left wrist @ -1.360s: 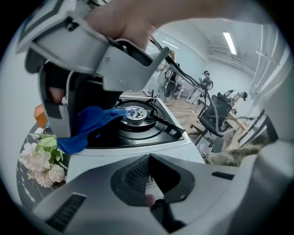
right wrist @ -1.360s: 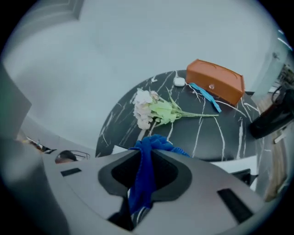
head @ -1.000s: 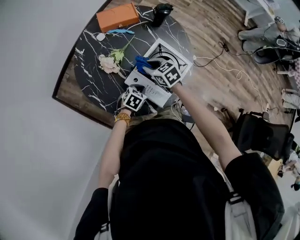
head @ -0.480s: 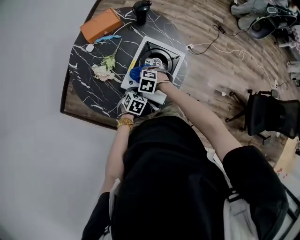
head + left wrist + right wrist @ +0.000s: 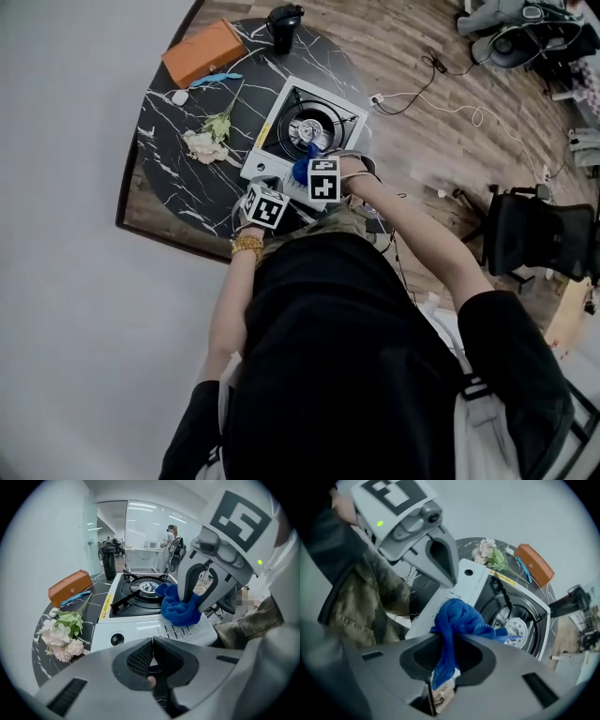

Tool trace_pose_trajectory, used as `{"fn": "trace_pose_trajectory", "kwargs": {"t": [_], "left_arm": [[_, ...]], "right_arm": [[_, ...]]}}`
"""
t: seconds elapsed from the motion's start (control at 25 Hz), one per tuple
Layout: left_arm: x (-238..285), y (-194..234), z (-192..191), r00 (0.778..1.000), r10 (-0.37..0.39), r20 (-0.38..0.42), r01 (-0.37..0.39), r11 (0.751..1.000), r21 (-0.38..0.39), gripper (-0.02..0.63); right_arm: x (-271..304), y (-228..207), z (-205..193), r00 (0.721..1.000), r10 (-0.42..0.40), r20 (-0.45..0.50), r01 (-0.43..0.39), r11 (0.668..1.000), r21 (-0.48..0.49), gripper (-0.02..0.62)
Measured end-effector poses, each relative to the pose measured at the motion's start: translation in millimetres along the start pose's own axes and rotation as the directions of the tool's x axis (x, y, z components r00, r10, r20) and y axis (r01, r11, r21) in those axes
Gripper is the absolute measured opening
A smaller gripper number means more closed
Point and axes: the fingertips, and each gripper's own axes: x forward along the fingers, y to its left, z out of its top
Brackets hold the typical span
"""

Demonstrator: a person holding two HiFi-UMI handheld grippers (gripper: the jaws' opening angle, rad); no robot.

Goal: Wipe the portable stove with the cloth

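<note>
One lidded tumbler; right hand-held gripper grips cloth.

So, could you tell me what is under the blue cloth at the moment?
The blue cloth, pinched in the right gripper's jaws, sits over the portable stove's white front strip beside the burner pan. The patch directly beneath it is covered, so contact cannot be confirmed.
</note>
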Motion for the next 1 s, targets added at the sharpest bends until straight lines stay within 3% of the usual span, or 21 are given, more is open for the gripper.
{"fn": "trace_pose_trajectory", "kwargs": {"t": [0.12, 0.24, 0.36, 0.44, 0.56, 0.76, 1.0], "left_arm": [[-8, 2, -9, 0.999, 0.005, 0.047, -0.003, 0.998, -0.063, 0.008], [-23, 18, -19, 0.992, 0.079, 0.096, -0.067, 0.990, -0.127, 0.008], [-42, 49, -30, 0.973, 0.174, 0.150, -0.133, 0.960, -0.248, 0.008], [-55, 67, -42, 0.958, 0.228, 0.171, -0.156, 0.922, -0.355, 0.008], [-73, 81, -53, 0.941, 0.290, 0.176, -0.195, 0.887, -0.418, 0.008], [-82, 81, -65, 0.924, 0.327, 0.198, -0.223, 0.881, -0.417, 0.008], [-84, 79, -74, 0.923, 0.335, 0.192, -0.227, 0.873, -0.431, 0.008]], "right_arm": [[-8, 27, 0, 0.998, 0.066, 0.005, -0.065, 0.996, -0.054, 0.066], [-38, 31, 23, 0.977, 0.119, 0.180, -0.131, 0.990, 0.056, 0.066], [-60, 6, 67, 0.953, 0.032, 0.301, -0.041, 0.999, 0.022, 0.067], [-52, -12, 96, 0.956, -0.026, 0.292, 0.046, 0.997, -0.064, 0.067], [-25, -40, 132, 0.965, -0.068, 0.254, 0.113, 0.980, -0.166, 0.067], [12, -53, 163, 0.988, -0.036, 0.148, 0.072, 0.966, -0.248, 0.067], [17, -39, 147, 0.985, -0.022, 0.170, 0.051, 0.984, -0.170, 0.066]]}}
